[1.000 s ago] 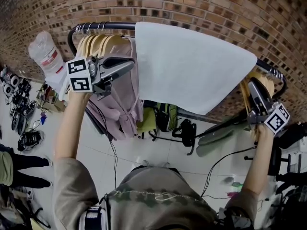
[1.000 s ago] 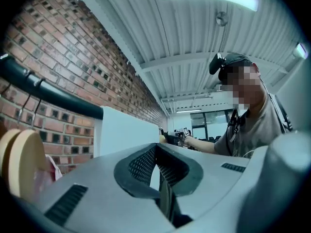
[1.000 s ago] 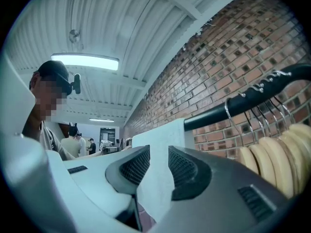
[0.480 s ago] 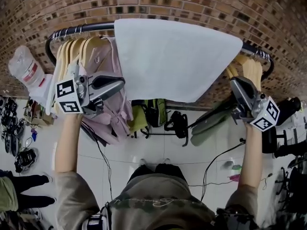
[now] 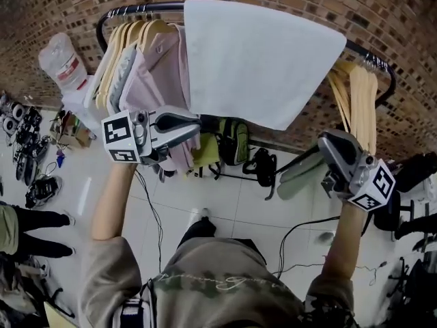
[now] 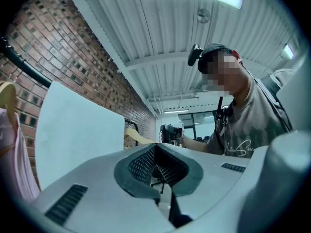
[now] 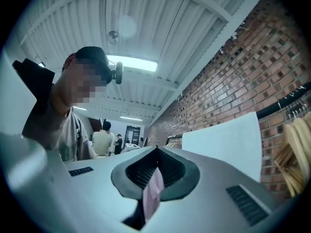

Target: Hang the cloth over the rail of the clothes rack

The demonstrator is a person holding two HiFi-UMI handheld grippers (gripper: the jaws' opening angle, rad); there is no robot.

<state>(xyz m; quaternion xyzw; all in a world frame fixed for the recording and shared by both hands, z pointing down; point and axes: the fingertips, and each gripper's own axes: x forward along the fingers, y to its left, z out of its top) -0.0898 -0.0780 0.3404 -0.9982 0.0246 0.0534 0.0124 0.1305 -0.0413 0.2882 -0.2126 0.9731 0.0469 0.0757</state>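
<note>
Cloth (image 5: 263,63) hangs draped over the rail (image 5: 147,7), above and between both tools, touched by neither. Its slanting lower edge runs clear above the left tool (image 5: 199,122), whose jaws are pressed together on nothing. That tool sits in front of the lower part of the pink garment (image 5: 160,74), under the wooden hangers (image 5: 130,39). The right tool (image 5: 328,143) sits below the cloth's right corner, beside more hangers (image 5: 355,101). Its jaws have just been closing and now meet with nothing gripped. Open floor (image 5: 225,203) lies beneath both tools. Compared with a second ago, both tools have dropped and drawn back from the cloth's side edges, leaving clear gaps.
</note>
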